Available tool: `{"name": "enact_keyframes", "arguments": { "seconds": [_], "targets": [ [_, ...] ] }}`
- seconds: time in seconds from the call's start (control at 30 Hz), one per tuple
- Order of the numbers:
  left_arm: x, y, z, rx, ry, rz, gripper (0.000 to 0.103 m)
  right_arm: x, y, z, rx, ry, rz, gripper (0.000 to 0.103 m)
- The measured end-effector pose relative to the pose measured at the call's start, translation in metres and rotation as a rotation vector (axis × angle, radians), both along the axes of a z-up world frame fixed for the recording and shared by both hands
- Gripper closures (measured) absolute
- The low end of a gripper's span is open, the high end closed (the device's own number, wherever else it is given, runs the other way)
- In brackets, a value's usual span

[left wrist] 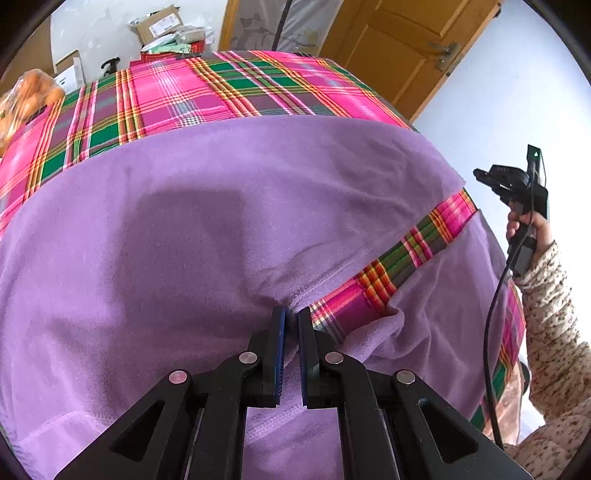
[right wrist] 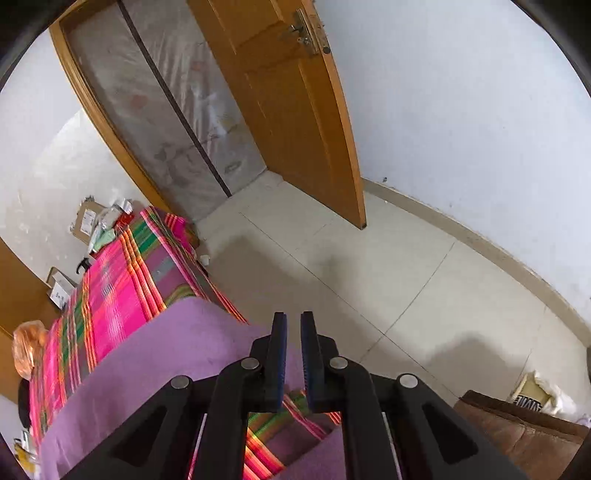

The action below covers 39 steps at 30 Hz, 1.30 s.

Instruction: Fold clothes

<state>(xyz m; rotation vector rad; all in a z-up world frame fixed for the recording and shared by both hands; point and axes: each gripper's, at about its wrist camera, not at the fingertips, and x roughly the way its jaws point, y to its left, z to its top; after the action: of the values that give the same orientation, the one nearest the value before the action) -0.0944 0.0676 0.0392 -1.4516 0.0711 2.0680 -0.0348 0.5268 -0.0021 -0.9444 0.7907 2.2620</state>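
Note:
A purple fleece garment lies spread over a pink and green plaid cloth on the table. My left gripper is shut on a pinch of the purple fleece where a side piece joins the body. My right gripper is nearly closed with nothing between its fingers; it hangs above the table's right edge, over the floor. It shows in the left wrist view held up in the air to the right of the table. The purple garment lies below and left of it.
Cardboard boxes and packets stand at the table's far edge. An orange plastic bag lies at the far left. A wooden door stands open beyond the tiled floor. A brown box sits at the lower right.

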Motion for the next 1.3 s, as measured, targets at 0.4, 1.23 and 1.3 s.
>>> {"name": "enact_keyframes", "arguments": {
  "seconds": [0.4,1.23,1.3],
  "targets": [
    [0.017,-0.005,0.017,0.026,0.047,-0.009,0.096,-0.033,-0.092,0.015,0.109,-0.08,0.313,0.087],
    [0.007,-0.218,-0.006,0.06,-0.012,0.496,0.084,-0.052,-0.328,0.01,0.17,-0.122,0.945,0.076],
    [0.0,-0.234,-0.011,0.064,-0.027,0.533,0.084,-0.055,-0.34,0.0,0.16,-0.153,0.956,0.076]
  ]
}}
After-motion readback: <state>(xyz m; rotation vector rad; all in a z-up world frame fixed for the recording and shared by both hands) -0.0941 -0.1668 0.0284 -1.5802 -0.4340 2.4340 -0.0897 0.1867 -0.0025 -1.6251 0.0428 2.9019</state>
